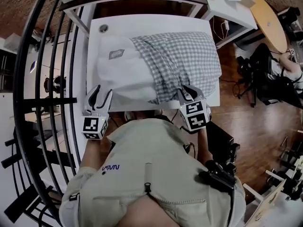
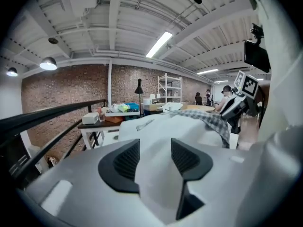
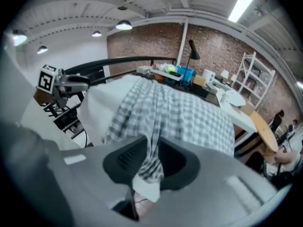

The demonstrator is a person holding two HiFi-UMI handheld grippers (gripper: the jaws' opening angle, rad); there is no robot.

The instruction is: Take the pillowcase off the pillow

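**Step in hand.** We judge the stripping to be about half done. The white pillow point(image 1: 120, 72) lies on the white desk point(image 1: 151, 22), with its left part bare. The grey-checked pillowcase point(image 1: 184, 60) is bunched over its right part, from the far edge to the near edge.

**Claw state.**
- The left claw point(image 2: 155, 156) is at the pillow's near left edge. Its jaws are spread, and white pillow fabric fills the gap between the pads.
- The right claw point(image 3: 150, 157) is at the near right edge. Its jaws are also spread, and a fold of the checked pillowcase, hem downward, hangs loose between the pads. It is not pinched.

We read this as a regrip stage: both claws are in position, but neither is clamped.

**Next move.** In our judgement:
- The left claw needs to close firmly on the bare pillow to anchor it.
- The right claw needs to close on the checked hem only, with no white filling caught in the bite.
- The pull then needs to run to the right, away from the anchored side, so that the pillowcase slides off instead of dragging the pillow along the desk.

**Count.**
- Pillow: one
- Pillowcase: one
- Claws: two
- Desk carrying the work: one
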